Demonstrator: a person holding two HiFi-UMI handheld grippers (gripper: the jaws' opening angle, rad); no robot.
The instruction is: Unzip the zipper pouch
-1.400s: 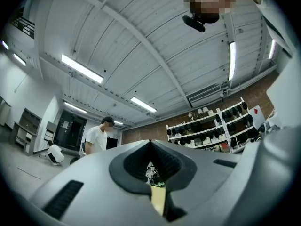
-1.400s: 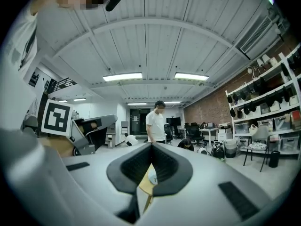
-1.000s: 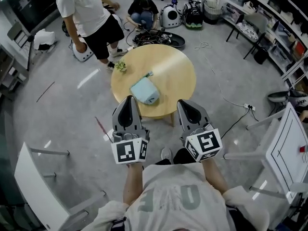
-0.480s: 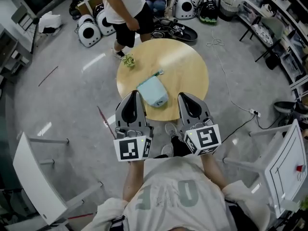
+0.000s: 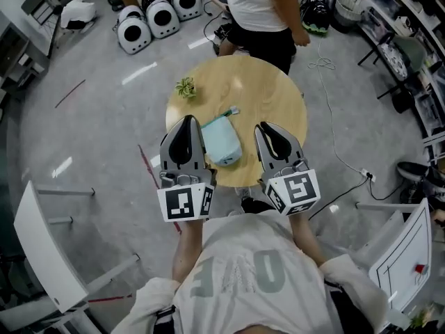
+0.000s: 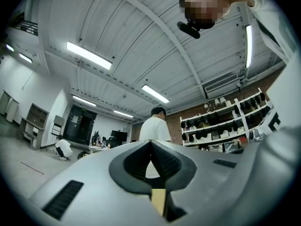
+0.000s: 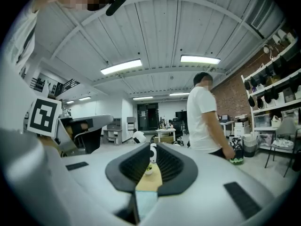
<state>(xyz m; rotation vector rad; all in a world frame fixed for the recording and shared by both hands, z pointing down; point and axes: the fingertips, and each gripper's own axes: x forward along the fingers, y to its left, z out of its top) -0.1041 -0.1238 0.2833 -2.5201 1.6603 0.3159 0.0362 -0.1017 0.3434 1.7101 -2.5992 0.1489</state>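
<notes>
A light blue zipper pouch (image 5: 221,140) lies on the near half of a round wooden table (image 5: 271,96), its zipper pull pointing to the far side. My left gripper (image 5: 185,121) hovers at the pouch's left, jaws shut and empty. At the pouch's right, my right gripper (image 5: 265,128) is also shut with nothing in it. Neither touches the pouch. In the right gripper view a sliver of the pouch (image 7: 146,204) and table shows between the jaws of the right gripper (image 7: 151,148). The left gripper (image 6: 151,143) points over the table toward the room.
A small green plant (image 5: 185,87) sits at the table's far left edge. A person in a white shirt (image 5: 261,9) stands right behind the table. White pods (image 5: 149,18) lie on the floor far left. White frames (image 5: 42,252) flank me on both sides.
Both grippers have moved forward, from short of the table's near edge to either side of the pouch. The person behind the table has walked from left to right.
</notes>
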